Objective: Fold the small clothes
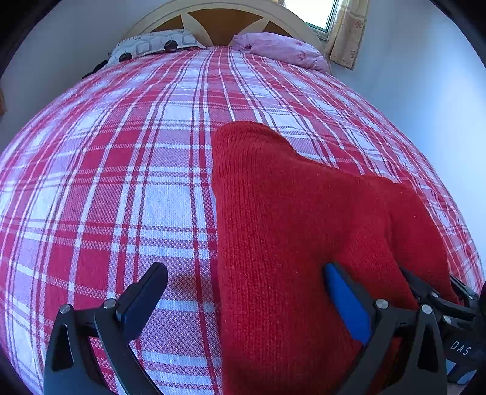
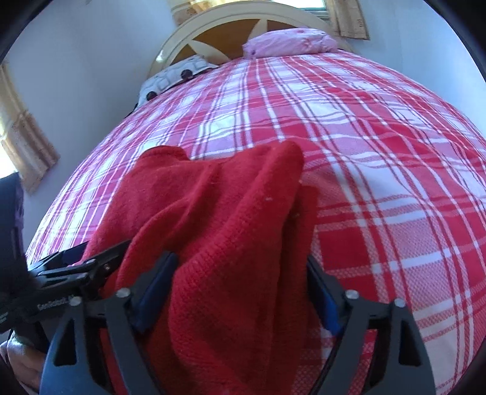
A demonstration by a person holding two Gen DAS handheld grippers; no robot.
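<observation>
A red knitted garment (image 1: 288, 228) lies on the red and white plaid bedspread (image 1: 121, 167). My left gripper (image 1: 243, 273) is open; the garment's left edge lies between its fingers and the right finger (image 1: 346, 300) rests on the knit. In the right wrist view the garment (image 2: 227, 243) is bunched and raised in folds. My right gripper (image 2: 240, 273) is open wide with the bunched knit between its fingers, and the left gripper (image 2: 76, 264) shows at its left, close by. The right gripper also shows in the left wrist view (image 1: 440, 291).
The bedspread (image 2: 379, 152) covers the whole bed. A patterned pillow (image 1: 152, 44) and a pink pillow (image 1: 282, 48) lie by the headboard (image 1: 221, 21). Walls stand on both sides of the bed, with a curtained window (image 1: 334, 21) at the far right.
</observation>
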